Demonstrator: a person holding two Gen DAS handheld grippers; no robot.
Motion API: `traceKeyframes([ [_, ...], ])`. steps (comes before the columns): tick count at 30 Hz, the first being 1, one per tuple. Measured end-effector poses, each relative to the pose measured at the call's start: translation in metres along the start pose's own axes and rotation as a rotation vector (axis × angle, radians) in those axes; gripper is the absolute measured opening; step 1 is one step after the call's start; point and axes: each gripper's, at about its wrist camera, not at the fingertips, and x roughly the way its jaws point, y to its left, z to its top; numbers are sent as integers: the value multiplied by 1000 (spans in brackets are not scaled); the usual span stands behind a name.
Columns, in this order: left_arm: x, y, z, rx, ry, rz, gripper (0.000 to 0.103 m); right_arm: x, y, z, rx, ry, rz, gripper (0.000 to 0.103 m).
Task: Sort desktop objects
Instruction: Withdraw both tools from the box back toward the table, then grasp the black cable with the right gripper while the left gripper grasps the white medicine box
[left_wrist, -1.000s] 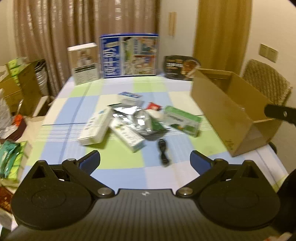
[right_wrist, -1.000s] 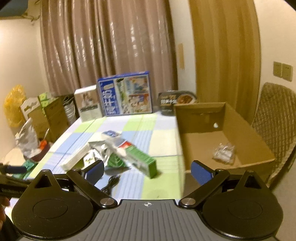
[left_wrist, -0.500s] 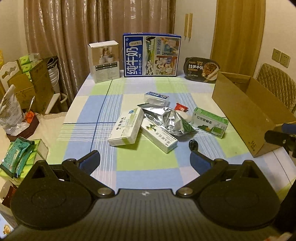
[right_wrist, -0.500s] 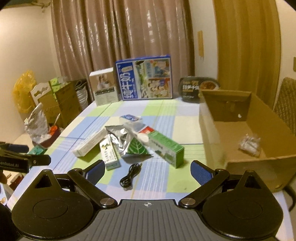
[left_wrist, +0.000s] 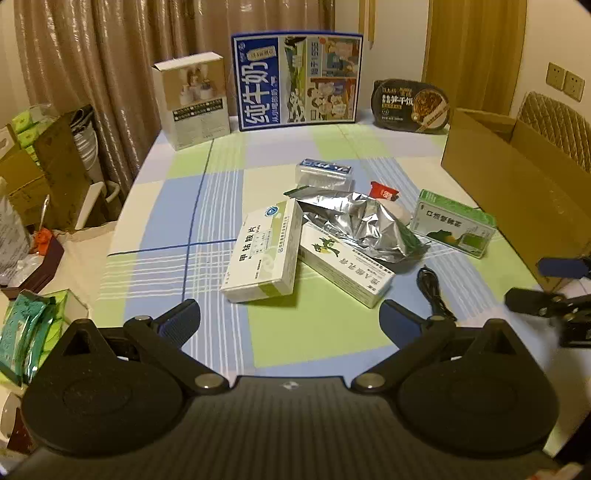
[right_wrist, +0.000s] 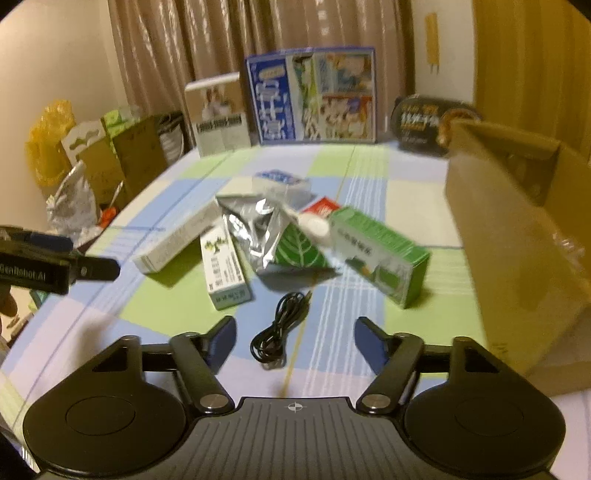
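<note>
Both the left gripper (left_wrist: 288, 323) and right gripper (right_wrist: 295, 338) hung spread wide, holding nothing; the coiled black cable (right_wrist: 282, 328) lay on the checked tablecloth (left_wrist: 207, 206) between the right fingers, near the cardboard box (right_wrist: 517, 236).

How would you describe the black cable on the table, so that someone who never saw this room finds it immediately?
Start from the large open brown cardboard box at the right side of the checked blue-and-green tablecloth. Left of it lies a pile of medicine boxes around a crumpled silver foil pouch. The thin black coiled cable lies alone on the near side of that pile: the only dark, string-like item there.
</note>
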Motion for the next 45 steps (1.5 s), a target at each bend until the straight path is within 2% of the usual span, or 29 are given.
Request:
traceKeyframes([
  [6,38,8,3,-8,18,-1,101,40,3,-4,-12,57,30,60],
  [12,62,14,8,9,29,38,101,68,6,-5,-25,83,37,51],
  [16,78,20,14,9,37,22,101,76,9,-5,-50,76,35,48],
  [18,86,23,17,5,45,18,101,79,10,-4,-67,72,25,31],
  [19,90,24,18,1,46,13,101,80,10,-4,-75,70,11,26],
  [20,94,27,19,-8,47,6,100,81,9,-3,-72,71,8,16],
  [21,97,30,21,-21,49,-2,99,81,8,-3,-64,72,8,14],
  [30,126,49,28,-113,71,-37,92,77,8,-3,-78,66,9,12],
  [32,130,51,27,-122,82,-42,84,75,8,-3,-82,66,4,12],
  [34,131,52,25,-131,93,-58,71,73,6,-4,-82,66,-3,12],
  [40,112,45,14,-162,120,-34,70,58,2,-11,-82,71,-22,12],
  [45,80,17,-2,-101,137,5,70,38,-1,-20,-77,69,-42,12],
])
